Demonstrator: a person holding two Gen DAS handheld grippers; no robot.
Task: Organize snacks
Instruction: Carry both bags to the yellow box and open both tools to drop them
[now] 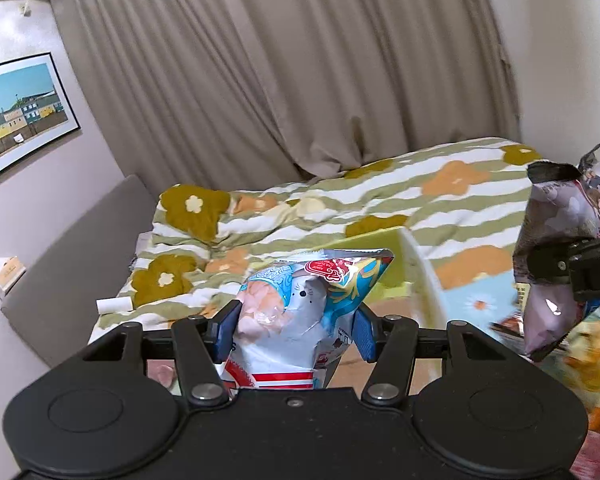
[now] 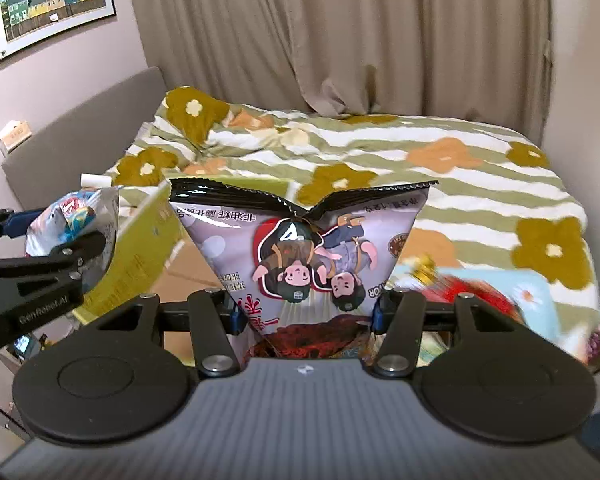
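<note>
Left gripper (image 1: 296, 330): jaws pinching blue-and-white snack bag (image 1: 300, 312), held above an open cardboard box (image 1: 388, 308) beside the bed (image 1: 340, 208). Right gripper (image 2: 306, 312): jaws clamped on purple snack bag (image 2: 300, 256), printing upside down. Judgement: both bags light, air-puffed, crinkly, slippery film, contents crushable. Grip sealed seams or lightly mid-body.

I am looking into a home bedroom: a bed (image 2: 440, 184) is lying under a striped quilt (image 1: 300, 216) with big flowers, beige curtains (image 1: 284, 64) are hanging behind it, a framed picture (image 2: 52, 4) of coloured houses is hanging on the wall, and a grey padded headboard (image 1: 72, 248) is carrying a small tissue box (image 1: 6, 276).
</note>
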